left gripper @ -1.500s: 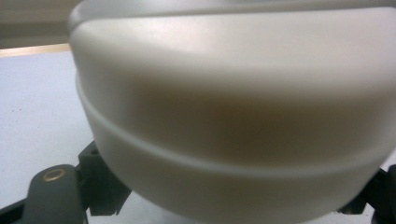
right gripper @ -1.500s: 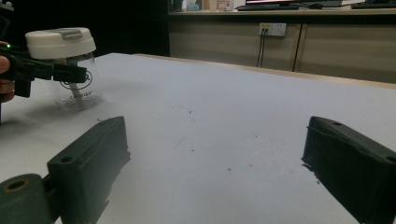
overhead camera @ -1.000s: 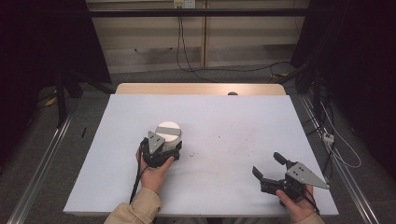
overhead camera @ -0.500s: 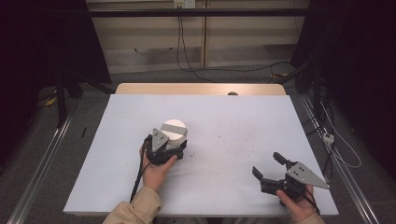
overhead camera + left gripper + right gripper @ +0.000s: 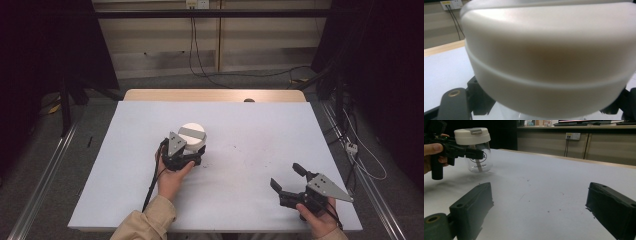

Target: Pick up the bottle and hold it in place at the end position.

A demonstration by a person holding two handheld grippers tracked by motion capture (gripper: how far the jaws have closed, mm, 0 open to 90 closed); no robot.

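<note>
- high view: left gripper (image 5: 192, 156), held in the person's left hand (image 5: 172, 177), is clamped on a clear jar (image 5: 192, 145) with a white lid (image 5: 192, 134); the jar stands upright between its fingers, past the hand, near the middle of the white table (image 5: 250, 130).
- high view: a grey three-cornered plate (image 5: 176, 144) sits on top of the left gripper, just beside the lid, on the hand's side of it.
- high view: right gripper (image 5: 292, 177), in the right hand (image 5: 315, 220) at the table's near right edge, has its fingers spread wide apart with bare table between them; the jar is well apart from them, off to their left.
- left gripper view: the white lid (image 5: 549, 50) sits close up against the camera, a seam ring running round its side; black fingers (image 5: 454, 105) show low at either side of it, closed in under the lid.
- left gripper view: bare table surface (image 5: 444, 75) lies to the left of the fingers, its wooden edge beyond.
- right gripper view: the right gripper's own two black fingers (image 5: 471, 205) stand far apart, nothing between them but table (image 5: 536, 195), which is lightly scuffed and speckled.
- right gripper view: the jar (image 5: 477, 157), far ahead and to the left of those fingers, appears raised just above the table; the left gripper (image 5: 474, 152) clamps it just under the white lid (image 5: 472, 135), with printed lettering on the glass below the fingers.
- right gripper view: the left hand (image 5: 432, 155) grips that gripper's handle at the frame's left edge.
</note>
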